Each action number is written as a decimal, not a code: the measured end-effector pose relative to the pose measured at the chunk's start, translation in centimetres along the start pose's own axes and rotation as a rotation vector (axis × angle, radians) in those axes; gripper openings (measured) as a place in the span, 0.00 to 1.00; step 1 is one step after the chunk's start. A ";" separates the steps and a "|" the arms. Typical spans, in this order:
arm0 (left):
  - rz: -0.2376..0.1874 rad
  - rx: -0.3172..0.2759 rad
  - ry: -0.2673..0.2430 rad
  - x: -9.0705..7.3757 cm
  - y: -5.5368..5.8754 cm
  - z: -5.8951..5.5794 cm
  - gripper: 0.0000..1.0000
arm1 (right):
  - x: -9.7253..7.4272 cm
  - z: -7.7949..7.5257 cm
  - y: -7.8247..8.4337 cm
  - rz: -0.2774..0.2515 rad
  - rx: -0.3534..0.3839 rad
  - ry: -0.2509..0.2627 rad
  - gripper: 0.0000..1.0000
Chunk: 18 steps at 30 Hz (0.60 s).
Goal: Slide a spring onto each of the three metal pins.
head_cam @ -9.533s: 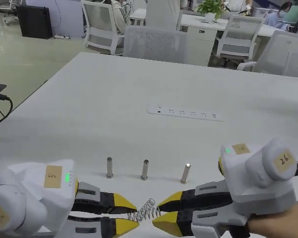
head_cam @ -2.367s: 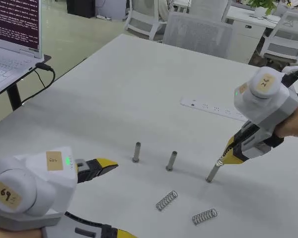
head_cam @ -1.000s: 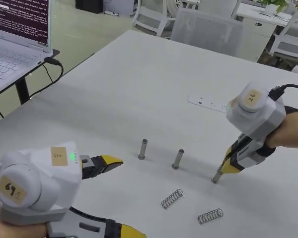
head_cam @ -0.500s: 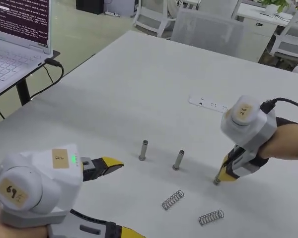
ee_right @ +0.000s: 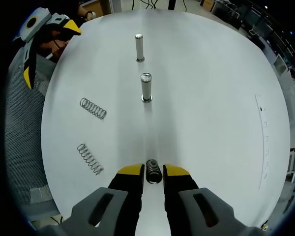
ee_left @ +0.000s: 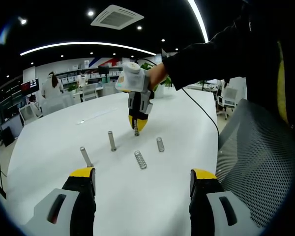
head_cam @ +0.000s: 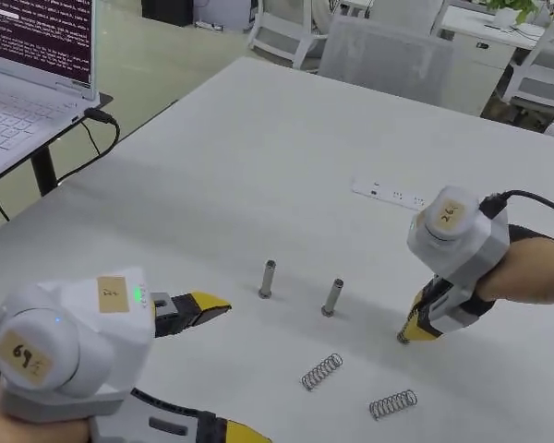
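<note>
While the right claw (ee_right: 153,170) pinches a spring (ee_right: 153,173), the left claw (ee_left: 142,173) gapes empty. Two more springs (ee_right: 93,108) (ee_right: 89,158) lie loose.

We log a white table (head_cam: 212,157) | left pin (head_cam: 268,278), mid pin (head_cam: 332,296) upright | near spring (head_cam: 392,403), far spring (head_cam: 322,370) flat, apart | third spring (ee_right: 153,171) on end | power strip (head_cam: 388,196) farther back

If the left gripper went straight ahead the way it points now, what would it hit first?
Most likely the nearer loose spring, lying almost centred ahead of the open left gripper. Height is unclear: held above the table, it could pass over and reach the right gripper instead.
</note>
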<state>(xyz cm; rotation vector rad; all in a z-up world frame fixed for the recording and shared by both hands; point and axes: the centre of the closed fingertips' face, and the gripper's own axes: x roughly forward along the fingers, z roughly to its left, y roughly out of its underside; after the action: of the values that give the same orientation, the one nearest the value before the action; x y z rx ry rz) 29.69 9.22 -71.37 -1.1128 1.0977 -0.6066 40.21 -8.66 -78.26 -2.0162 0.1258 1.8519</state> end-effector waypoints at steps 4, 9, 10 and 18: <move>0.000 0.001 0.000 0.0 0.0 0.0 0.75 | -0.1 -0.1 0.0 -0.004 -0.001 0.004 0.18; -0.001 0.002 0.001 0.0 0.0 -0.1 0.75 | -0.4 0.0 0.3 -0.003 -0.003 0.018 0.23; -0.002 0.001 0.001 0.0 0.0 -0.1 0.75 | -0.6 -0.1 0.4 -0.004 -0.002 0.021 0.24; -0.001 0.008 0.008 0.1 -0.1 -0.2 0.75 | -1.5 -0.1 1.2 -0.033 0.035 0.036 0.25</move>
<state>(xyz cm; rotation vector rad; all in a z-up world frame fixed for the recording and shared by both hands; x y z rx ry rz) 29.54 8.97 -71.35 -1.1048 1.1014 -0.6162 39.72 -10.10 -77.09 -2.0161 0.1338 1.7819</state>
